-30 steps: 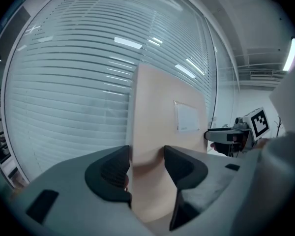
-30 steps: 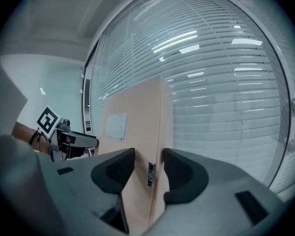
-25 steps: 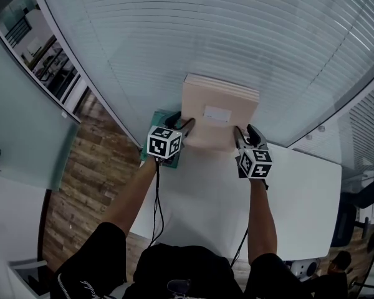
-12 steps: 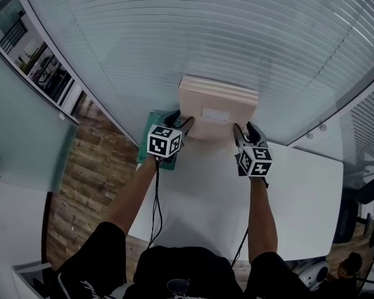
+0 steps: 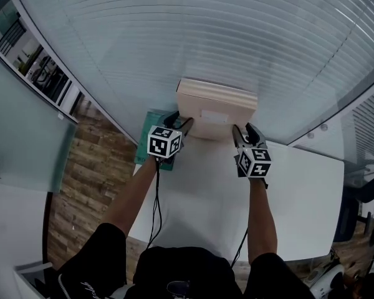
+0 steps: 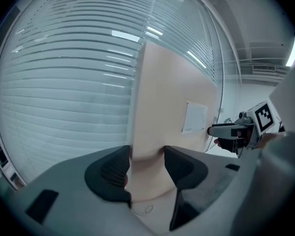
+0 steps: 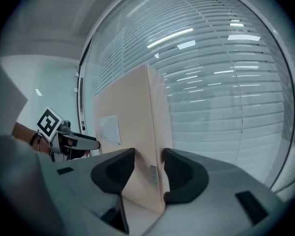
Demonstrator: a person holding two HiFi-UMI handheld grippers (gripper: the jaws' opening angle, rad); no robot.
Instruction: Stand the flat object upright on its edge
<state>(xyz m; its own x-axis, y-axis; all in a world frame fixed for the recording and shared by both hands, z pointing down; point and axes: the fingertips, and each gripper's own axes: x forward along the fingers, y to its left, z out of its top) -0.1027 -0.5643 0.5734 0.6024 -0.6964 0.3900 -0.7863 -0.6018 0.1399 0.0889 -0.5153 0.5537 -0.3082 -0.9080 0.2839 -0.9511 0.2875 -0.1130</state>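
Grips the flat box (image 5: 215, 108) upright from both sides. With the left gripper (image 6: 146, 168), pinches the box's left edge, one pad pressed on the near face and one on the back, the edge set deep between the fingers (image 6: 108, 173). With the right gripper (image 7: 148, 173), pinches the opposite edge the same way, one finger before the box, one behind. Shows a white label (image 5: 215, 114) on the near face, between the two pairs of fingers. Stands just short of the blinds (image 5: 206, 36), beyond the fingertips. Cannot tell whether the lower edge, below the fingers, touches the white table (image 5: 199, 185). Beneath the left fingers, a green pad (image 5: 142, 143).
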